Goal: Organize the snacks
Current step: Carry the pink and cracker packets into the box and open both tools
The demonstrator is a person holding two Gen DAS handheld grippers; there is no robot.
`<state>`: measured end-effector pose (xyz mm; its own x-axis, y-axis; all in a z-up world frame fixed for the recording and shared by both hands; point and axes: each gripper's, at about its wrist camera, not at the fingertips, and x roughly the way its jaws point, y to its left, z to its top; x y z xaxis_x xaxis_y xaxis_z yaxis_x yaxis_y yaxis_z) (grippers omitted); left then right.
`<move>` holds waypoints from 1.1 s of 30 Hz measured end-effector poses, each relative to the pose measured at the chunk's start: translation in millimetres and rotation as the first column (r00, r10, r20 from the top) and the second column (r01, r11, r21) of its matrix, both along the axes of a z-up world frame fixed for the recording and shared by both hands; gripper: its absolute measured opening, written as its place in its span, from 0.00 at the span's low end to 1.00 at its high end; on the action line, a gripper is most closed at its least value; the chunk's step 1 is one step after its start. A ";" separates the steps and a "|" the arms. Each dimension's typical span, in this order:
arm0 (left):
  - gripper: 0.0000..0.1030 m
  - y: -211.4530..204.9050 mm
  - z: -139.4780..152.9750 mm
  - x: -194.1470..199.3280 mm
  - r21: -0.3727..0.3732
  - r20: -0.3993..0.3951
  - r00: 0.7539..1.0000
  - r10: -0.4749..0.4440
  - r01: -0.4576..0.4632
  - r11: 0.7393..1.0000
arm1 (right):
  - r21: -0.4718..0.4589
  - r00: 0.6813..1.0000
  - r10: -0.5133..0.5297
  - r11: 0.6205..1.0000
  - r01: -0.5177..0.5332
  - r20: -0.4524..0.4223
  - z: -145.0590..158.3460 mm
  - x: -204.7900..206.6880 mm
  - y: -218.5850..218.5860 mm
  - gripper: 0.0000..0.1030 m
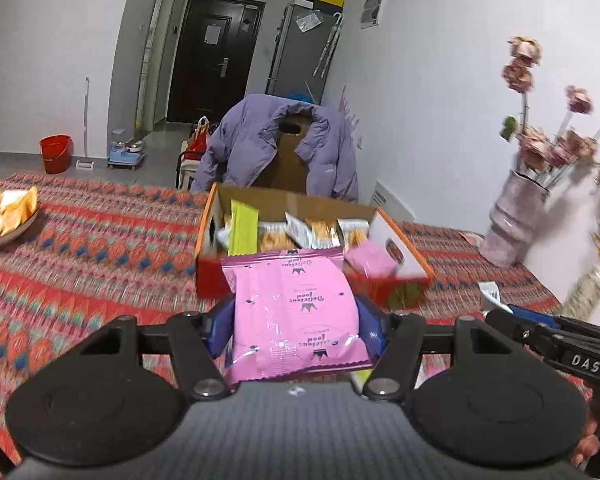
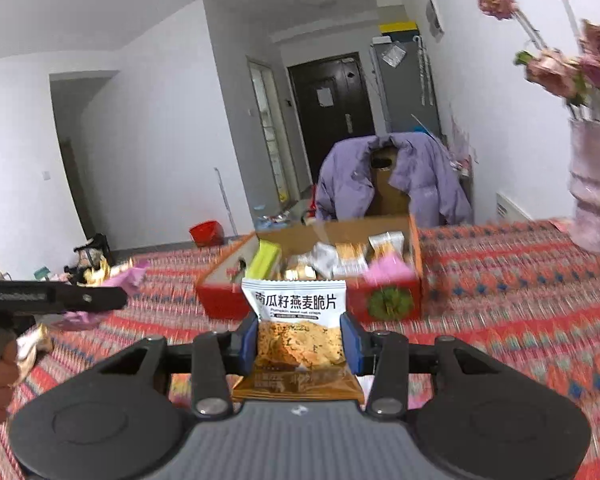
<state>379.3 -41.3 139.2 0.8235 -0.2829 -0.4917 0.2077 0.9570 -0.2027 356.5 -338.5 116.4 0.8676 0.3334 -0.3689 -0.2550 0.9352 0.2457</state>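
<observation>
My left gripper [image 1: 296, 320] is shut on a pink snack packet [image 1: 296, 312], held above the table just before an open red cardboard box [image 1: 212, 280]. The box holds a green packet [image 1: 242, 228] and several white oat-crisp packets [image 1: 312, 230]. My right gripper [image 2: 300, 344] is shut on a white and orange oat-crisp packet [image 2: 298, 332], a little short of the same box [image 2: 224, 304]. The left gripper's body shows at the left edge of the right wrist view [image 2: 52, 300].
The table has a red patterned cloth [image 1: 80, 264]. A plate of snacks [image 1: 4, 216] sits at the far left. A vase of dried flowers [image 1: 512, 220] stands at the right by the wall. A chair with a purple jacket [image 1: 276, 144] stands behind the box.
</observation>
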 end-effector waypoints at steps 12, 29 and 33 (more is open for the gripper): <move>0.62 -54.2 -35.0 194.4 0.121 -0.090 0.996 -0.022 0.033 0.992 | -0.005 0.985 0.014 1.000 -0.015 -0.170 -25.4 229.9 11.9 0.41; 0.71 -71.5 -85.6 296.7 0.146 -0.168 0.985 -0.039 0.064 0.987 | 0.049 0.955 -0.046 0.997 0.063 -0.294 -74.9 311.5 12.8 0.64; 0.71 -63.7 -68.1 280.1 0.157 -0.142 0.989 -0.044 0.067 0.985 | 0.034 0.960 -0.034 0.998 0.046 -0.278 -61.6 299.5 12.4 0.64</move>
